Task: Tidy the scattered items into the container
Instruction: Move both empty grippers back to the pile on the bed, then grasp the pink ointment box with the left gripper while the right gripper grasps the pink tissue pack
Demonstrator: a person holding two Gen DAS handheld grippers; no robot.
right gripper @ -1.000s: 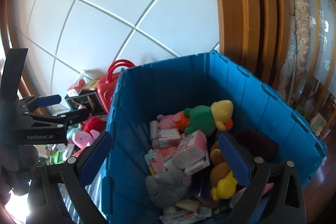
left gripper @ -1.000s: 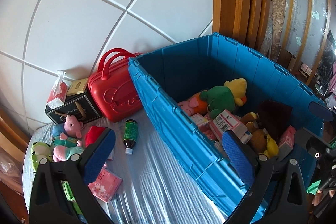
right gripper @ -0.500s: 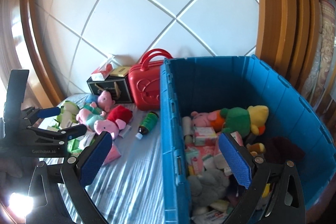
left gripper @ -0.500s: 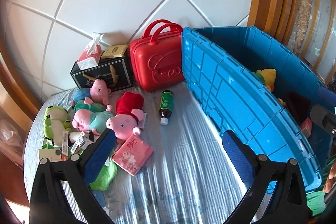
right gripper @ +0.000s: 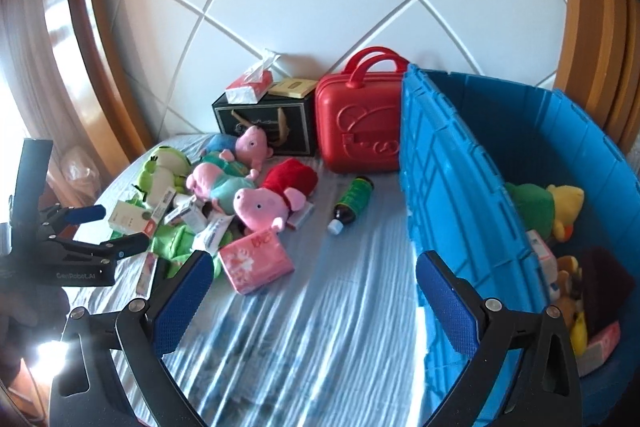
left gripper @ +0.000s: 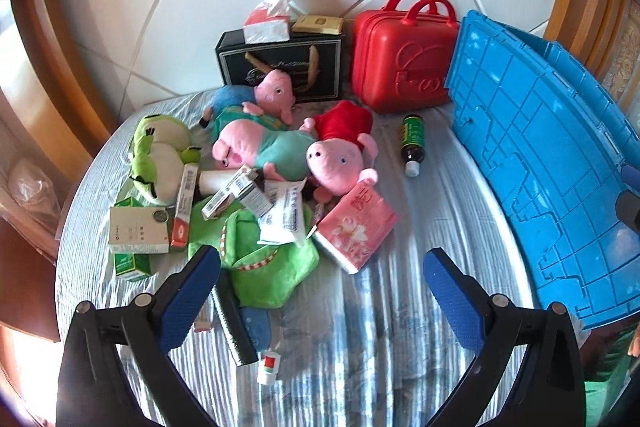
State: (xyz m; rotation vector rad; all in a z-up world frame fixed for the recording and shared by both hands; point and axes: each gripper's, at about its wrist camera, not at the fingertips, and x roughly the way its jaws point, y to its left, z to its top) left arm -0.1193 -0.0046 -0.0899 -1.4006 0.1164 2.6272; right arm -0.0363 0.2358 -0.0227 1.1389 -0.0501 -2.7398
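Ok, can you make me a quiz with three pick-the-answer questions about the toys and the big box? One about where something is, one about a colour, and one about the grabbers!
1. Where does the green bottle lie?
A. in the blue crate
B. on the bedspread in front of the red case
C. on top of the black box

2. What colour is the case with two handles?
A. red
B. yellow
C. black

3. How is the left gripper right now?
A. shut on a pig toy
B. shut on nothing
C. open and empty

Answers: 1 B, it lies on its side on the bedspread, between the case and the blue crate. 2 A, it is red all over. 3 C, its blue pads stand wide apart with nothing between them.
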